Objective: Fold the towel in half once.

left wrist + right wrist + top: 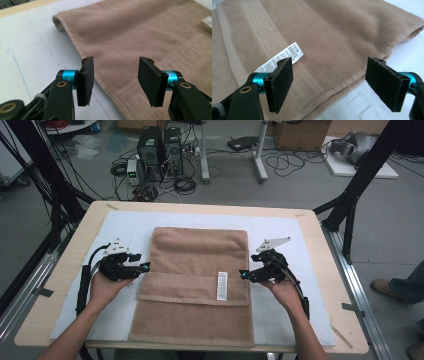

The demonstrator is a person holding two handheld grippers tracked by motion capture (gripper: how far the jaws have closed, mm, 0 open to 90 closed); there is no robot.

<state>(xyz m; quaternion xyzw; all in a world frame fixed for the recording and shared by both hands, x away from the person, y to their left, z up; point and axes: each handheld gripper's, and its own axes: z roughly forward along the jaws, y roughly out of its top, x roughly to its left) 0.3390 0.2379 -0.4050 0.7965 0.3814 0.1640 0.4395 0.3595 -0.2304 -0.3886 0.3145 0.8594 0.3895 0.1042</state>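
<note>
Left hand-held gripper (pixel 113 82) spread, empty, at folded tan towel's (pixel 200 285) edge, right hand-held gripper (pixel 332 86) likewise

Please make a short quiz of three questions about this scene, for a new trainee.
1. True or false: the left gripper is clamped on the folded tan terry towel.
2. Which thing lies on the towel's folded-over flap? A) a white rectangular care label B) a metal spoon C) a red cup
3. Fill the gap: the right gripper is at the towel's ____ edge, seen in the high view.

Key:
1. False; its fingers stand open, nothing pressed between them.
2. A.
3. Right; its fingers are open too, beside the hem.
</note>
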